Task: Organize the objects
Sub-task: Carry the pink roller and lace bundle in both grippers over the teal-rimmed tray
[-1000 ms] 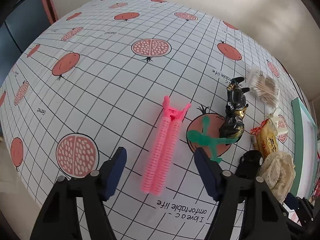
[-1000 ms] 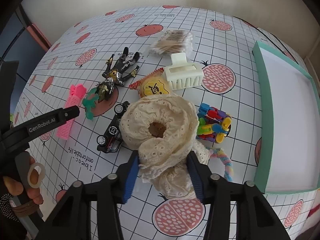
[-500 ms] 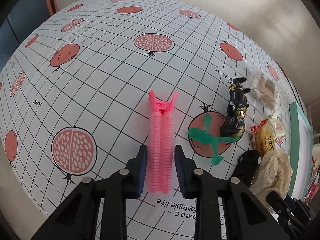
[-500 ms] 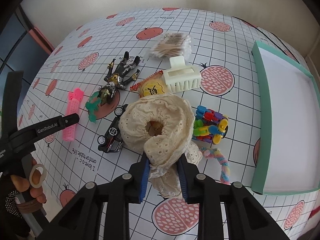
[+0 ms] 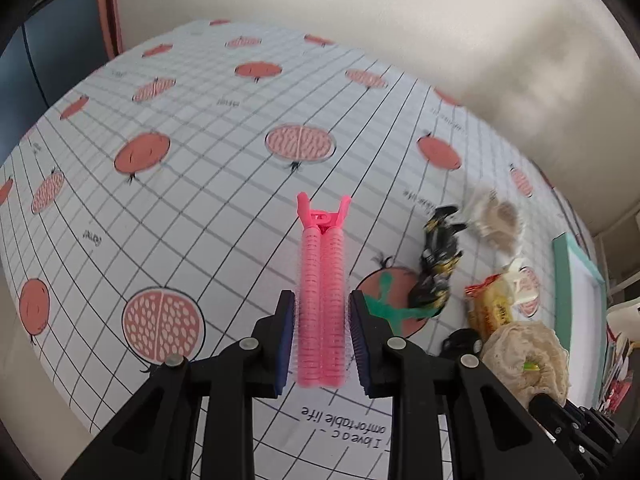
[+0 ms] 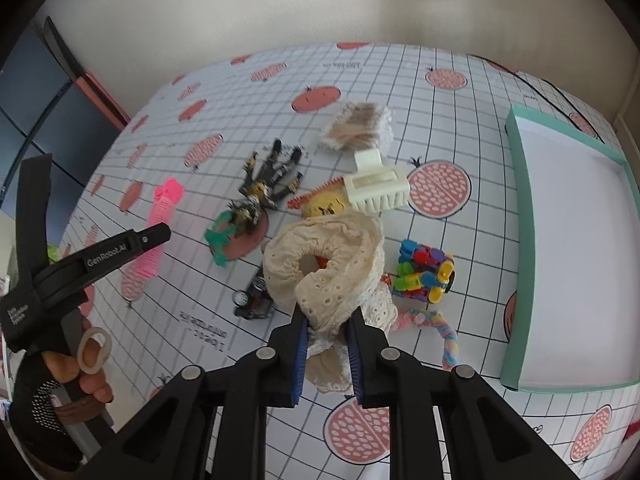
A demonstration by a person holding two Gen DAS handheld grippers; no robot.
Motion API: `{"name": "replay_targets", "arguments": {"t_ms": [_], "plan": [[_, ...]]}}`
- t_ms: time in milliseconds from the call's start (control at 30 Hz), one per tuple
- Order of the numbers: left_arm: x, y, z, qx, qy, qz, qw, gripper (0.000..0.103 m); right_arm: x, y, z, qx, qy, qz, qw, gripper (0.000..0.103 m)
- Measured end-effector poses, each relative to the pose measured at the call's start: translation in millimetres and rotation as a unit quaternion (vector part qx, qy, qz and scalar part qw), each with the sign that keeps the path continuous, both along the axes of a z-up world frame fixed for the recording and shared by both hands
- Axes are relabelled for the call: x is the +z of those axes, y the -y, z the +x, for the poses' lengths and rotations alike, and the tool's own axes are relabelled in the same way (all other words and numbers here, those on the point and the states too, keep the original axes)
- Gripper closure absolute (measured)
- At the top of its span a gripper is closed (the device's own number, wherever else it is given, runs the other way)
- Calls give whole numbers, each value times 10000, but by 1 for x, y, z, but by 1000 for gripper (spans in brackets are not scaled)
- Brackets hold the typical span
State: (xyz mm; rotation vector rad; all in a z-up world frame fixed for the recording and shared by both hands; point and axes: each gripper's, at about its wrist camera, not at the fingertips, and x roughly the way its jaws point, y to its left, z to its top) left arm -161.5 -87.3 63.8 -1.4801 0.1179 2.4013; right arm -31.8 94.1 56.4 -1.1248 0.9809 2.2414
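Between my left gripper's [image 5: 322, 340] blue ribbed pads sits the pink hair roller clip [image 5: 322, 304], clamped from both sides along its lower half. It is two bristly, finely ridged plastic cylinders lying side by side, joined at the far end by a smooth forked hinge. I cannot tell whether it rests on the cloth or is raised off it.

My right gripper [image 6: 327, 350] is closed on a fold of the cream lace scrunchie [image 6: 324, 264], a soft ruffled ring of eyelet fabric with an open centre; the pinched edge bunches between the pads and the rest of the ring stands up beyond the fingertips.

Just past the scrunchie lie a small black toy car [image 6: 254, 300], partly hidden under the ruffles, and a yellow crinkly snack packet [image 6: 322, 204]. Touching the packet's right side is a white plastic claw clip [image 6: 376, 190] with blunt comb teeth. Left of that sprawls a glossy black-and-gold robot figure [image 6: 262, 188] with a flat green plastic piece [image 6: 220, 238] against it. To the right, a cluster of bright plastic clips [image 6: 424, 276] sits near a pastel twisted fuzzy cord [image 6: 438, 330]. Farther back is a clear packet of cotton swabs [image 6: 358, 126].

Everything rests on a gridded tablecloth [image 6: 440, 128] printed with pomegranates. At the right edge stands a shallow rectangular tray [image 6: 520, 264] with teal walls and a white floor.
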Motion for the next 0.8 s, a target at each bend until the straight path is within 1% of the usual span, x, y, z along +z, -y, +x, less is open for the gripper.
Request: {"name": "replay_targets", "arguments": {"t_ms": [133,233,333,467,567,600,800], "plan": [[16,-3,3,-70,-224,208,9995,75,14,-1,6,-89,-280,49,9996,84],[26,-4,8,-138,-410,301,9986,75,26,-1,11,-173,-523,101,9984,84],[32,-5,11,-201,-502,347,9979,75,33,-3,16,-231,-691,91,9973,84],[33,-6,12,-234,-532,339,9977,75,38,-4,19,-314,-811,132,9961,84],[31,-6,12,-232,-484,300,9981,75,35,-4,18,-314,-773,107,9965,84],[30,-6,11,-219,-466,283,9983,75,34,-5,18,-466,-814,192,9954,84],[31,-8,16,-228,-485,320,9980,75,30,-13,28,-578,-842,164,9946,84]]}}
